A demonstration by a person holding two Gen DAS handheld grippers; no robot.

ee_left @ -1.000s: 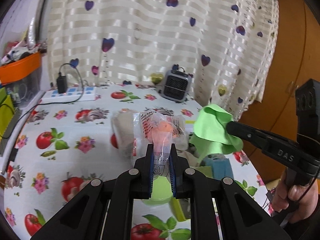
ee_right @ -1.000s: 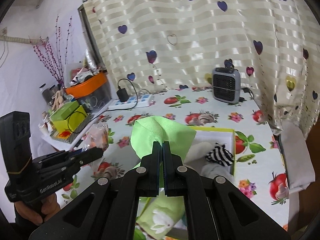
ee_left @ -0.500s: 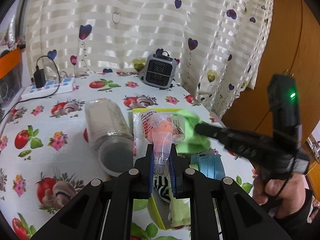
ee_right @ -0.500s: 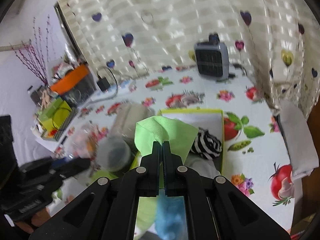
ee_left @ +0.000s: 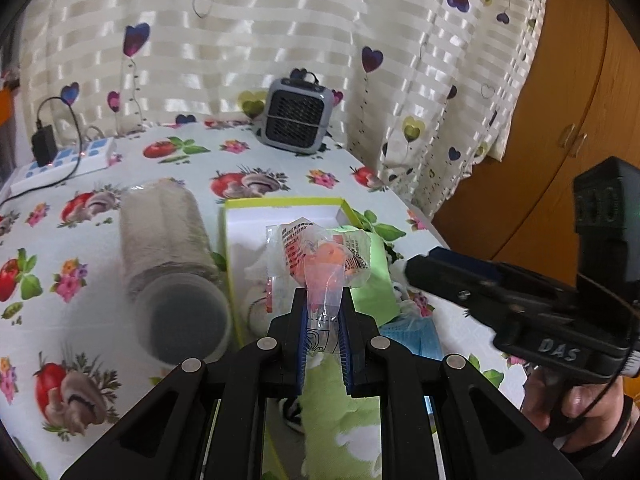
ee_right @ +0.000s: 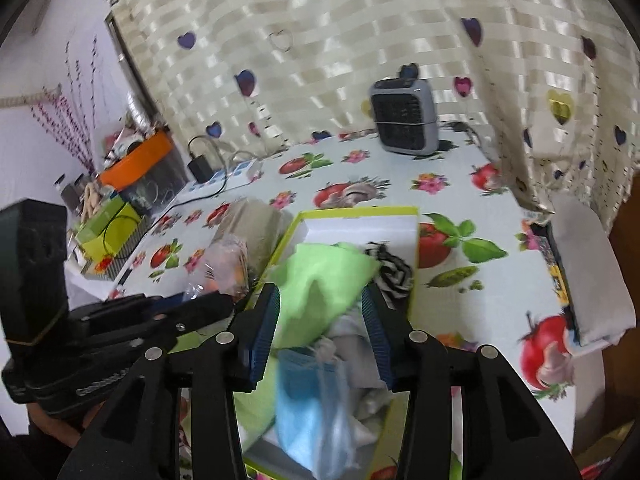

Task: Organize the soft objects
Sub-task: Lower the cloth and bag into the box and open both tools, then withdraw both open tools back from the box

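Note:
My left gripper is shut on a clear plastic packet with an orange soft item, held over the yellow-rimmed box. My right gripper is open above the box. The green cloth lies loose in the box between the spread fingers, beside a black-and-white striped cloth, a blue cloth and a grey one. The left gripper with its packet shows at the left of the right wrist view. The right gripper shows at the right of the left wrist view.
A clear plastic jar lies on its side left of the box. A small grey heater stands at the back by the curtain. A power strip is back left. A folded white cloth hangs at the right table edge.
My right gripper has opened and let go of the green cloth, which now lies in the box. Both grippers have moved lower and closer over the box.

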